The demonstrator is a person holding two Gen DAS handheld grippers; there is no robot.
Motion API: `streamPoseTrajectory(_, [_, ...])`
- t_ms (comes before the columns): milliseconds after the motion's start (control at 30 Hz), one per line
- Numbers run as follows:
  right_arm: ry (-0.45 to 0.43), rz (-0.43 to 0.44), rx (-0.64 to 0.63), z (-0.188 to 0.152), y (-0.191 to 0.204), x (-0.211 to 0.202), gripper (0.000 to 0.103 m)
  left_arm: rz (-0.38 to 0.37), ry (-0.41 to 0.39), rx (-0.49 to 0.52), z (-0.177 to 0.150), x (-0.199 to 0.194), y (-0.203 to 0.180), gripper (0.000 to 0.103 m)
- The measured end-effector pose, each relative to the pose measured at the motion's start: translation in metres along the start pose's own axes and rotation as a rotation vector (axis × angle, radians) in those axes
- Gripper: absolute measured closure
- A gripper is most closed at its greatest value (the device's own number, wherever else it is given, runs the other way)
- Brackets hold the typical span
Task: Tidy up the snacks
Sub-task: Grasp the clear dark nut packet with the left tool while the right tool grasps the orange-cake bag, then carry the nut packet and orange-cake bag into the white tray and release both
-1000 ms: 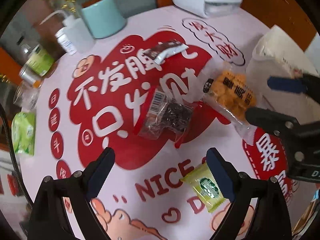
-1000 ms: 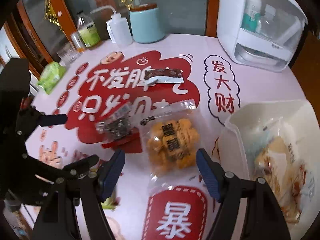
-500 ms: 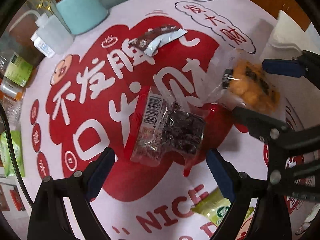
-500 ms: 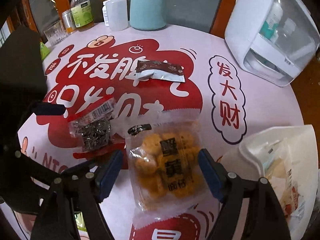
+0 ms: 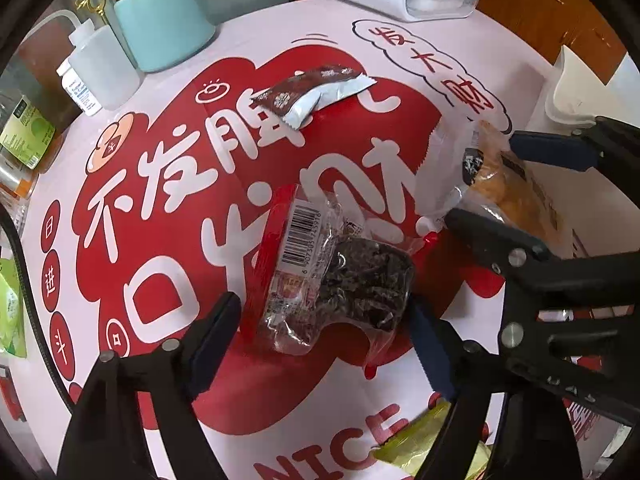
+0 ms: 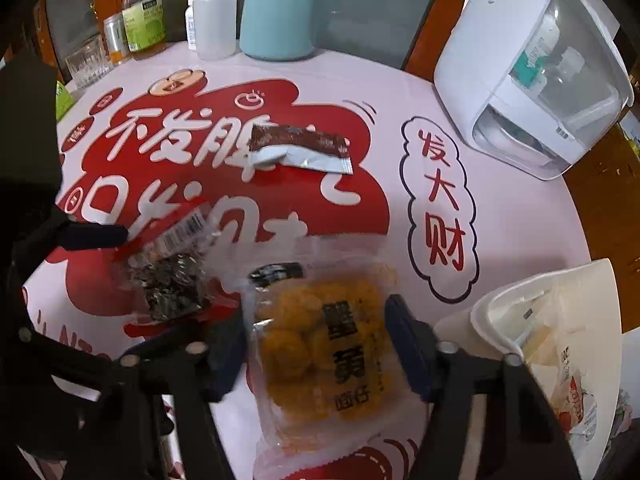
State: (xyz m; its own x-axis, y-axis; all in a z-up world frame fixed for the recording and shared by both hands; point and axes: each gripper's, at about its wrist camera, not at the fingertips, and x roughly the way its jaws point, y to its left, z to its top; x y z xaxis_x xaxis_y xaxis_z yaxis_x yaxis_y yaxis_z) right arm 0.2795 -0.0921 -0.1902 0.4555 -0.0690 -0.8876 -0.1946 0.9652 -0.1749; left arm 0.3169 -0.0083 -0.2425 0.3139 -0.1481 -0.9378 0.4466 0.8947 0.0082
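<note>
Round table w/ pink-and-red printed cloth (image 6: 520,208) fills both views. White countertop appliance (image 6: 528,80) at far right edge. Teal canister (image 6: 278,20) at far centre; white squeeze bottle (image 6: 214,20) just left of it, green-label bottle (image 6: 144,16) further left. White snack bin (image 6: 580,304) at near right, wrapped pkgs inside.

Right gripper (image 6: 316,344): claw spread wide, one finger each side of yellow snack bag (image 6: 320,344). Bag lies on cloth, near centre-right, just left of bin. Whether pads touch the film: can't tell, edges blurred.

Left gripper (image 5: 324,328): claw also apart, straddling dark snack pack (image 5: 340,276), clear wrap w/ barcode facing up, flat on red print. Right finger looks to be at the pack's edge; left finger stands off it.

Brown-and-white sachet (image 5: 316,92) lies alone further out, mid-table. Green packet (image 5: 432,440) at near edge, partly behind left gripper's finger.
</note>
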Motion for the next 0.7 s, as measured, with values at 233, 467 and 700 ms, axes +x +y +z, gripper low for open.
streamPoseTrajectory(233, [-0.015, 0.033, 0.022, -0.004, -0.004, -0.007, 0.058, 0.003, -0.039, -0.017, 0.0, -0.008, -0.006, 0.062])
streamPoseTrajectory(467, [-0.032, 0.082, 0.05, -0.01, -0.01, -0.025, 0.07, 0.035, -0.056, -0.049, -0.015, -0.023, -0.007, 0.063])
streamPoseTrajectory(700, [-0.037, 0.18, 0.105, -0.022, -0.016, -0.046, 0.071, 0.056, -0.073, -0.083, -0.028, -0.053, -0.004, 0.063])
